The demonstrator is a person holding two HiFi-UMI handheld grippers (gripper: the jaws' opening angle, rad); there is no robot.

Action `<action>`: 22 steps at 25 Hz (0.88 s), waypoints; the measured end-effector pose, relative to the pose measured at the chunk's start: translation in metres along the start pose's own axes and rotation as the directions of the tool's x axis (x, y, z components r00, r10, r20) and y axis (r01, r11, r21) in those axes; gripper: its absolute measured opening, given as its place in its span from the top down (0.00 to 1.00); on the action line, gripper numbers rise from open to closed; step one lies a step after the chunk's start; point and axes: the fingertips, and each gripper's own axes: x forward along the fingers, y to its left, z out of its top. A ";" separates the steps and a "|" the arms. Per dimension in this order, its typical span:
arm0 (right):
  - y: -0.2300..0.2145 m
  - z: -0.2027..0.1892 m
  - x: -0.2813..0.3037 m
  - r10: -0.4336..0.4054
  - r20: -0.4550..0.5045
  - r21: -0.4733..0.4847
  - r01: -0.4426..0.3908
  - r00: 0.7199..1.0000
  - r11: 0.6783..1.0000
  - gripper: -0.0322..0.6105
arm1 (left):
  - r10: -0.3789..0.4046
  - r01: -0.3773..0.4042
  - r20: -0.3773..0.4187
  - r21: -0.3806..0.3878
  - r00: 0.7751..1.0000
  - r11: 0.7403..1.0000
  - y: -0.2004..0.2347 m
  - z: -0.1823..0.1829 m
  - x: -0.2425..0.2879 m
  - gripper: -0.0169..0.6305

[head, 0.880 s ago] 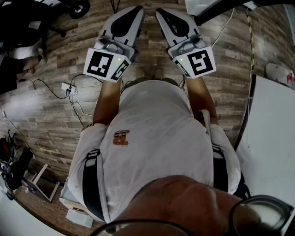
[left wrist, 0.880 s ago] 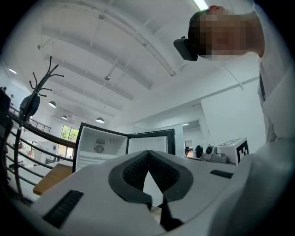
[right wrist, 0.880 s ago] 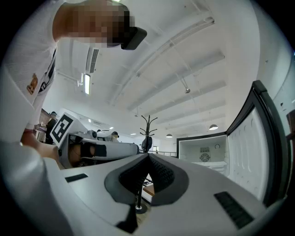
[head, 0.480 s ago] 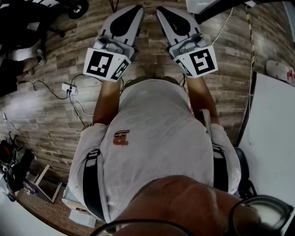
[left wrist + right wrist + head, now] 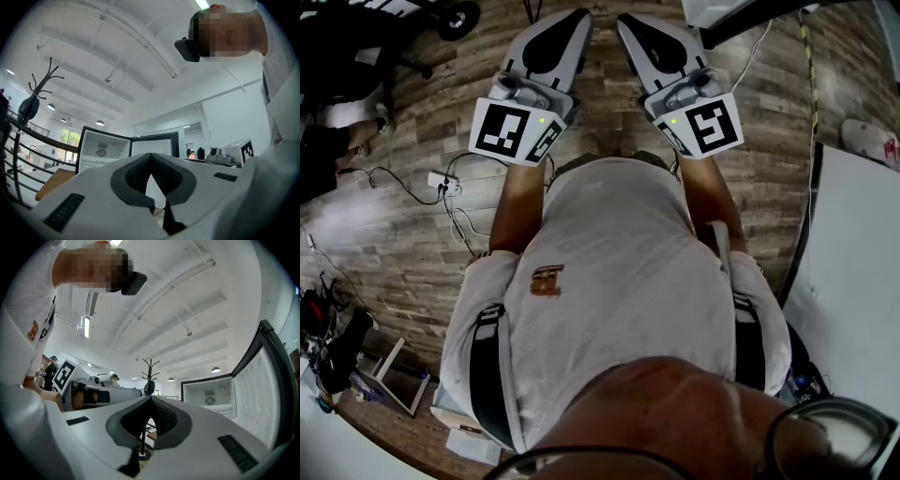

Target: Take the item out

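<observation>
White-lined and open, the fridge (image 5: 101,150) ahead shows no item that I can make out, so weight and grip point stay unjudged; left gripper (image 5: 151,155) and right gripper (image 5: 151,399) both have jaws closed on nothing.

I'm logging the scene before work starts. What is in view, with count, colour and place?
Fridge: one, white inside, black frame, door open, ahead of the claws.
Coat rack: one, black, left of the fridge.
Power strip: one, white, on the floor at left, with cables.
Floor: one, grey-brown wood planks, below the person.
Panel: one, white, at right in the head view.
Shirt: one, light grey, on the person.
Left claw: one, white with black pads, shut, empty.
Right claw: one, white with black pads, shut, empty.
</observation>
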 end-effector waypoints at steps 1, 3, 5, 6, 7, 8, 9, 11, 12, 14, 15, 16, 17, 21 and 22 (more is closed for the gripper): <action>0.001 0.000 0.003 -0.001 0.000 0.000 0.001 1.000 1.000 0.90 | -0.002 0.002 0.001 0.000 1.000 1.000 0.003 0.001 -0.001 0.95; 0.003 0.000 0.005 -0.003 0.002 -0.001 0.003 1.000 1.000 0.90 | -0.007 0.007 0.003 0.002 1.000 1.000 0.005 0.002 -0.002 0.95; 0.005 0.001 0.007 -0.007 0.004 -0.005 0.007 1.000 1.000 0.90 | -0.013 0.013 0.006 0.005 1.000 1.000 0.007 0.004 -0.004 0.95; 0.006 0.001 0.010 -0.009 0.004 -0.008 0.009 1.000 1.000 0.90 | -0.017 0.017 0.008 0.006 1.000 1.000 0.010 0.004 -0.006 0.95; 0.008 -0.001 0.014 -0.011 0.002 -0.010 0.011 1.000 1.000 0.90 | -0.020 0.020 0.010 0.006 1.000 1.000 0.014 0.005 -0.007 0.95; 0.011 -0.002 0.019 -0.012 0.000 -0.013 0.012 1.000 1.000 0.90 | -0.024 0.024 0.012 0.005 1.000 1.000 0.020 0.005 -0.009 0.95; 0.013 -0.004 0.024 -0.014 -0.002 -0.015 0.014 1.000 1.000 0.90 | -0.028 0.028 0.014 0.005 1.000 1.000 0.026 0.005 -0.011 0.95; 0.015 -0.007 0.031 -0.019 -0.007 -0.019 0.019 1.000 1.000 0.90 | -0.037 0.037 0.015 0.005 0.999 0.999 0.033 0.004 -0.011 0.95; 0.014 -0.007 0.032 -0.023 -0.008 -0.021 0.022 1.000 1.000 0.90 | -0.042 0.042 0.015 0.005 0.999 0.999 0.034 0.005 -0.011 0.95; 0.013 -0.007 0.034 -0.029 -0.009 -0.025 0.029 1.000 0.999 0.90 | -0.051 0.051 0.015 0.007 0.999 0.999 0.035 0.005 -0.009 0.95; 0.013 -0.008 0.034 -0.032 -0.009 -0.026 0.032 0.999 0.999 0.90 | -0.054 0.054 0.015 0.008 0.998 0.998 0.036 0.004 -0.008 0.95; 0.013 -0.008 0.034 -0.035 -0.009 -0.026 0.034 0.999 0.999 0.90 | -0.058 0.058 0.014 0.009 0.998 0.998 0.036 0.004 -0.008 0.95; 0.013 -0.009 0.034 -0.037 -0.009 -0.026 0.037 0.999 0.999 0.90 | -0.061 0.061 0.014 0.010 0.998 0.998 0.036 0.003 -0.008 0.95; 0.016 -0.011 0.039 -0.047 -0.008 -0.026 0.047 0.999 0.999 0.90 | -0.071 0.071 0.012 0.016 0.997 0.997 0.041 0.004 -0.011 0.95; 0.017 -0.012 0.042 -0.049 -0.009 -0.026 0.048 0.999 0.998 0.90 | -0.073 0.072 0.011 0.017 0.997 0.997 0.045 0.004 -0.013 0.95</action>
